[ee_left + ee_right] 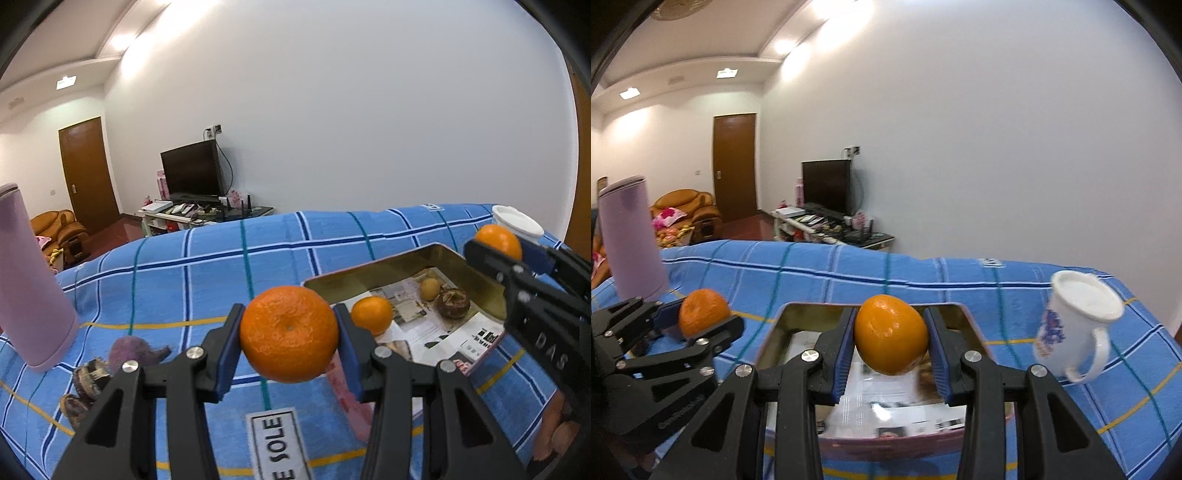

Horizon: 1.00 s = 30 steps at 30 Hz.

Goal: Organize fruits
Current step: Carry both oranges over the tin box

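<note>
My left gripper [289, 334] is shut on a large wrinkled orange [289, 332], held above the blue checked cloth just left of the metal tin [388, 271]. My right gripper [891, 341] is shut on a smooth orange [891, 334] above the tin [783, 325]. Each gripper shows in the other's view: the right gripper [496, 245] with its orange [498, 238], the left gripper [701, 321] with its orange [703, 312]. Inside the paper-lined tin lie a small orange [372, 314], a yellowish fruit [430, 289] and a dark brown fruit [452, 303].
A tall pink tumbler [26, 280] stands at the left on the cloth. Beside it lie a purple fruit [131, 350] and dark brown fruits [88, 376]. A white mug [1075, 325] sits right of the tin. Behind the table are a TV stand and a door.
</note>
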Available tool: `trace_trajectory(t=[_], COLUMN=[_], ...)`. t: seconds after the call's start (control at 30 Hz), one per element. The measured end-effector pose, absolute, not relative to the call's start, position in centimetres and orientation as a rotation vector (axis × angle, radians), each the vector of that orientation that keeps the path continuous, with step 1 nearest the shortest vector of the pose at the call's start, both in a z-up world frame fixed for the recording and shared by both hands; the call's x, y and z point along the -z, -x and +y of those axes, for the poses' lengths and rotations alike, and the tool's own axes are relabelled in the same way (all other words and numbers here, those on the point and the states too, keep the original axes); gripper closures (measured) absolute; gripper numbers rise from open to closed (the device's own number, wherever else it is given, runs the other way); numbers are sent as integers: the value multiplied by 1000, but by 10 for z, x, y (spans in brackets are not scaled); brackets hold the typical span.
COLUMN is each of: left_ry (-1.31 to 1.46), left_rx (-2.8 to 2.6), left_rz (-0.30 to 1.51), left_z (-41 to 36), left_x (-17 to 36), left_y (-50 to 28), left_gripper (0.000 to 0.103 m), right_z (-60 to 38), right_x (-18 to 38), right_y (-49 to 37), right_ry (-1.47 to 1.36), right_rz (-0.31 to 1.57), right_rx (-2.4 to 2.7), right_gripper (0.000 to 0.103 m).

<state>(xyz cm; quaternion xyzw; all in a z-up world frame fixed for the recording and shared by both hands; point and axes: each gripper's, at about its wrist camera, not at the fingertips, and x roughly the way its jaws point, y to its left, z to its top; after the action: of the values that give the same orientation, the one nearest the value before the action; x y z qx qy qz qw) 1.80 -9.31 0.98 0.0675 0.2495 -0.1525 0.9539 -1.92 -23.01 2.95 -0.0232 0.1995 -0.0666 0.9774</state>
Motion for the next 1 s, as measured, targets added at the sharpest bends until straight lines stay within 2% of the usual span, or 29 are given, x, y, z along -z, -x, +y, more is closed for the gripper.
trace_trajectory(t=[0.6, 1.0], left_ry=[-137, -143], left_rx=[431, 415], left_rz=[526, 582], left_z=[-168, -172], left_x=[-6, 3], left_y=[-25, -34], left_gripper=[54, 54], right_z=[-309, -283], right_x=[-23, -5], right_y=[1, -12], right_ry=[-62, 5], right_rz=[476, 578], right_rx=[272, 190], right_gripper=[64, 64])
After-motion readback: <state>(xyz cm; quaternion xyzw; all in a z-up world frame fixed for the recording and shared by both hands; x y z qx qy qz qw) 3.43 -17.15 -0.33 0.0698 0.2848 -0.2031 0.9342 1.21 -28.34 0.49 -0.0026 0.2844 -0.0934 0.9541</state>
